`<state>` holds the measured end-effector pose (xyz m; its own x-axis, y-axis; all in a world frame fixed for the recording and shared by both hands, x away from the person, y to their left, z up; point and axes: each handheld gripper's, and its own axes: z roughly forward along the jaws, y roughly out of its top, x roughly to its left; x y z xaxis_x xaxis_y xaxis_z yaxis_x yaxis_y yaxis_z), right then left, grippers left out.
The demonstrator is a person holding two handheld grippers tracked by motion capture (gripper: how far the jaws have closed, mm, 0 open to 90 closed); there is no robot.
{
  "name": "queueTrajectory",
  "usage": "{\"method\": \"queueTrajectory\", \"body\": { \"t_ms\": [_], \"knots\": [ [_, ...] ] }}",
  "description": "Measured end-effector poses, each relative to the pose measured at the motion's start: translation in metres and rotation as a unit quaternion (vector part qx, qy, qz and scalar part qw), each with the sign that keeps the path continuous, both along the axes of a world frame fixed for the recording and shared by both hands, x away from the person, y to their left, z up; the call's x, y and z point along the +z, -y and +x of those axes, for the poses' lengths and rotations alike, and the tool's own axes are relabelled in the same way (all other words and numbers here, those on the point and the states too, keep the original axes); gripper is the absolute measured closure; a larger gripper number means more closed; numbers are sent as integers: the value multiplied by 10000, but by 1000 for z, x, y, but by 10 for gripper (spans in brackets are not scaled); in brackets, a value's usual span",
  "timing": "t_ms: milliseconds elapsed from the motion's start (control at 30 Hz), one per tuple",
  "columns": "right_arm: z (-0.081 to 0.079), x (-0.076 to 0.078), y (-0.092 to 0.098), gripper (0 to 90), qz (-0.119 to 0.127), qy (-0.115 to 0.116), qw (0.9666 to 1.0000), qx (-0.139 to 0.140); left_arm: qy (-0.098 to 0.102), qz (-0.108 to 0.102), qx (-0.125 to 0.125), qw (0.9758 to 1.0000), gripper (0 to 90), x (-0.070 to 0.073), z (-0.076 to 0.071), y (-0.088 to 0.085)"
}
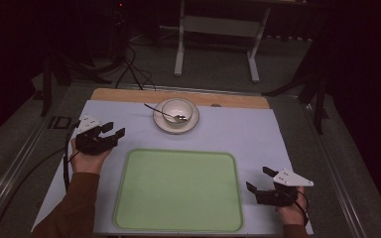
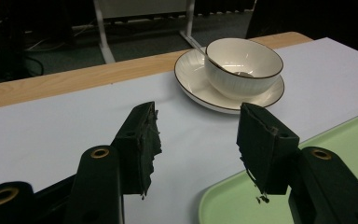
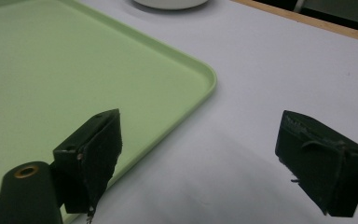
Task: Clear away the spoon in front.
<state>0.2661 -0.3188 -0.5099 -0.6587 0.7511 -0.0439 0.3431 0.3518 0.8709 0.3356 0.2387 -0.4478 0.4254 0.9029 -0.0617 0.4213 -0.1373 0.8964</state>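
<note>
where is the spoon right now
In the high view the spoon lies in the white bowl, which stands on a saucer at the far middle of the table, beyond the green tray. Its handle sticks out to the left over the rim.

The round white ceramic bowl (image 2: 244, 66) looks glazed and glossy, with fine vertical ribbing on its outer wall and a thin dark rim line. The white saucer (image 2: 200, 86) beneath it, upper right of the left gripper view, has the same shiny glaze. A thin metal spoon (image 1: 162, 113) gleams. The pale green rectangular tray (image 1: 177, 191) looks like smooth plastic with a soft sheen. The light wooden tabletop (image 2: 74, 79) is matt, under a flat, smooth white sheet (image 1: 238, 134). The black fingers (image 2: 142, 144) look like matt plastic with rough, frayed padding.
</note>
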Motion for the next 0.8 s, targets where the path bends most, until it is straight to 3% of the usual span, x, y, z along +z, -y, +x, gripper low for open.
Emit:
{"method": "queueTrajectory", "body": {
  "t_ms": [333, 800],
  "knots": [
    [0, 0, 0, 143, 2, -3, 10000, 4, -87, 53, -105, 9999, 434, -4, 17, 13],
    [0, 0, 1, 143, 6, 3, 10000, 0, -87, -92, -125, 9998, 434, -1, 41, 15]
  ]
}}
